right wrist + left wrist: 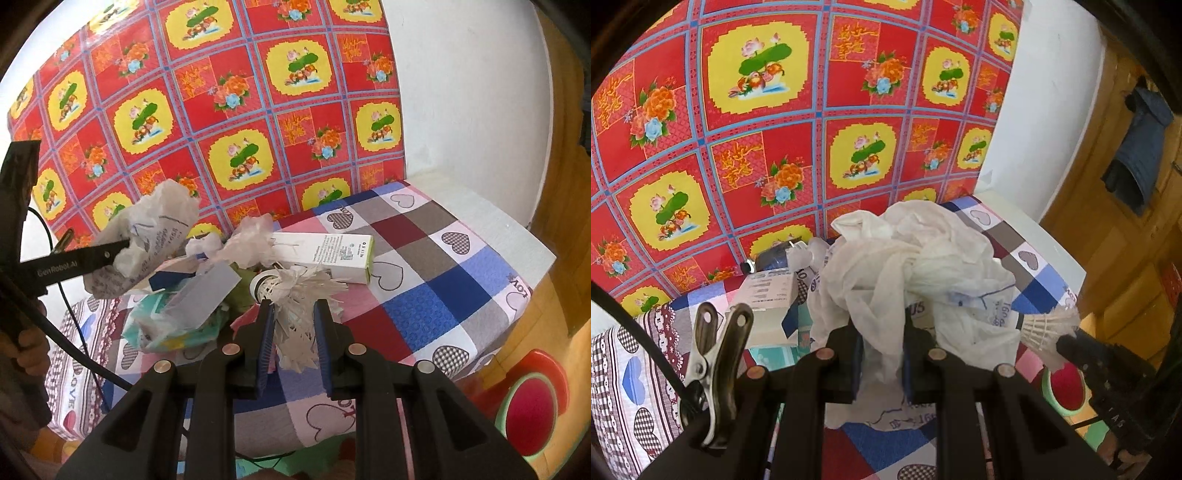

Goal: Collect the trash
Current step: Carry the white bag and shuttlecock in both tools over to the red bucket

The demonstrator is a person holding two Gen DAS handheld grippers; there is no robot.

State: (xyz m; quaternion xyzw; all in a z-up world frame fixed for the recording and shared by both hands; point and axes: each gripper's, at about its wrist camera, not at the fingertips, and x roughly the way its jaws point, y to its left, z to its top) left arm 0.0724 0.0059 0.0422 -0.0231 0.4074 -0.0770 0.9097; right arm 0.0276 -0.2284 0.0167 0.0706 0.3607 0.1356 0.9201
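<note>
Above the checked surface (424,273), both grippers loaded: left gripper (882,354) pinching a crumpled bag (908,258), light, limp, best bunched; right gripper (293,328) clamped on a shuttlecock (295,295), feathers frail, cork end safer.

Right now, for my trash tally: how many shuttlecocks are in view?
1: a frayed shuttlecock gripped by the right gripper, over the checked cloth. The left gripper holds a crumpled wad. Others may be hidden under the pile of wrappers.
</note>
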